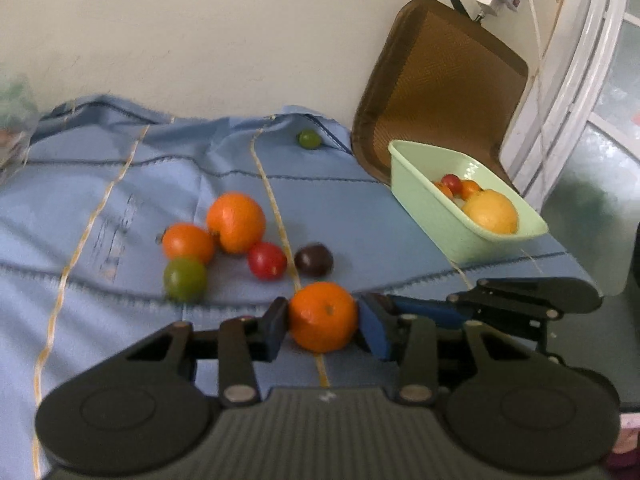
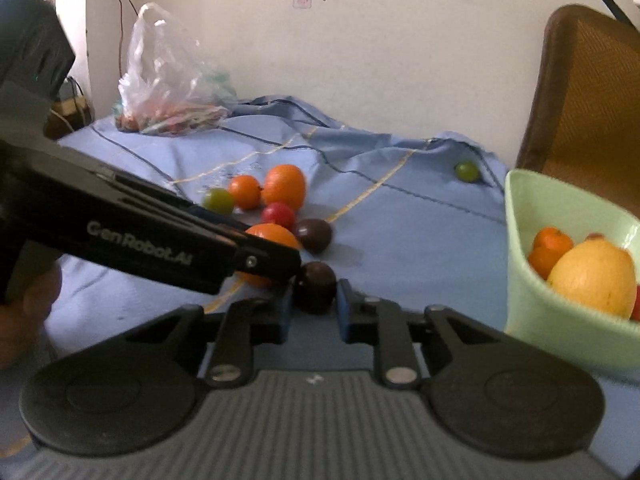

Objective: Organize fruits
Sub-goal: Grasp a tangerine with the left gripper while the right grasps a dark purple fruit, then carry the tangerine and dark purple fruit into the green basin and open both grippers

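Observation:
My left gripper [image 1: 323, 318] is shut on an orange [image 1: 323, 316] just above the blue cloth. My right gripper [image 2: 315, 300] is shut on a dark purple fruit [image 2: 315, 286]; it shows at the right of the left wrist view [image 1: 520, 300]. On the cloth lie two oranges [image 1: 236, 222], a green fruit [image 1: 185, 279], a red fruit [image 1: 267, 260] and another dark purple fruit [image 1: 314, 258]. A small green fruit [image 1: 309, 139] sits far back. The pale green bowl [image 1: 424, 200] holds a yellow fruit [image 1: 490, 212] and small orange and red fruits.
A brown tray [image 1: 440, 80] leans on the wall behind the bowl. A clear plastic bag [image 2: 168, 80] with contents lies at the back left. The blue cloth [image 1: 100, 200] is wrinkled near the wall. The table edge drops off to the right of the bowl.

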`<action>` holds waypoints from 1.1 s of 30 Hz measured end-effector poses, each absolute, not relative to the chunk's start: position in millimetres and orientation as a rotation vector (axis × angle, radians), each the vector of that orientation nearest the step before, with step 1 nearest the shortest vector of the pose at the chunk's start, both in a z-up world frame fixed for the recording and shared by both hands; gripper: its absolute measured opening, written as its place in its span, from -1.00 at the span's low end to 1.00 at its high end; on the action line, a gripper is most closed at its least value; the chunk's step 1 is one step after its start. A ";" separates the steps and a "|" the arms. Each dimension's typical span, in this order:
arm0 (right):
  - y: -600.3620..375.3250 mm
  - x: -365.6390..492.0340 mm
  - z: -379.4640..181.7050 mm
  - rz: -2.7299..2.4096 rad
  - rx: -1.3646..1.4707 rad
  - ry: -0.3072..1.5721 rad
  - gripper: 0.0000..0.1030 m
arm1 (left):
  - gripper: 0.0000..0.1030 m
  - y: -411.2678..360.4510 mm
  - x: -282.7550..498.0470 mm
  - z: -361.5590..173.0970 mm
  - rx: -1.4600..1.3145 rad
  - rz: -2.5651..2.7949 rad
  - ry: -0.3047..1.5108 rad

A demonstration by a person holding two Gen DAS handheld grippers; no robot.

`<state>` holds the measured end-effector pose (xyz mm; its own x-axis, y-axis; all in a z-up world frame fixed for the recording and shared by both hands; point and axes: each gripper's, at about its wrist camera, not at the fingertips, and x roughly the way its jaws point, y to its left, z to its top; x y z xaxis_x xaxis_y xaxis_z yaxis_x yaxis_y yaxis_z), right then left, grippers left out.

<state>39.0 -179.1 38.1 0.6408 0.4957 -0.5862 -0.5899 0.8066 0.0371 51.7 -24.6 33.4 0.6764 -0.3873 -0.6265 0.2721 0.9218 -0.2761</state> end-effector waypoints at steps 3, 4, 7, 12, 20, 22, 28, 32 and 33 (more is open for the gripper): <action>-185.0 18.3 39.5 0.657 -0.140 0.622 -0.51 | -0.25 -21.4 30.4 34.0 -0.168 -0.412 0.751; -188.3 11.1 39.5 0.668 -0.128 0.627 -0.51 | -0.25 -22.6 24.4 33.8 -0.165 -0.426 0.754; -200.2 -8.4 41.3 0.671 -0.101 0.623 -0.51 | -0.25 -27.4 5.1 34.0 -0.139 -0.472 0.750; -227.9 -16.5 38.4 0.572 -0.025 0.610 -0.52 | -0.25 -40.7 7.8 34.6 -0.112 -0.490 0.759; -285.7 1.3 60.4 0.378 0.105 0.456 -0.51 | -0.25 -79.0 68.7 69.7 -0.152 -0.531 0.715; -301.7 12.2 65.2 0.325 0.131 0.420 -0.51 | -0.25 -97.8 90.6 79.4 -0.138 -0.541 0.697; -340.8 52.8 62.9 0.192 0.168 0.403 -0.51 | -0.25 -152.3 150.9 85.4 -0.060 -0.511 0.677; -350.5 80.8 53.7 0.171 0.192 0.461 -0.51 | -0.24 -182.9 182.5 77.4 -0.030 -0.491 0.711; -350.7 84.4 52.3 0.168 0.188 0.466 -0.51 | -0.24 -188.2 188.7 74.6 -0.025 -0.490 0.722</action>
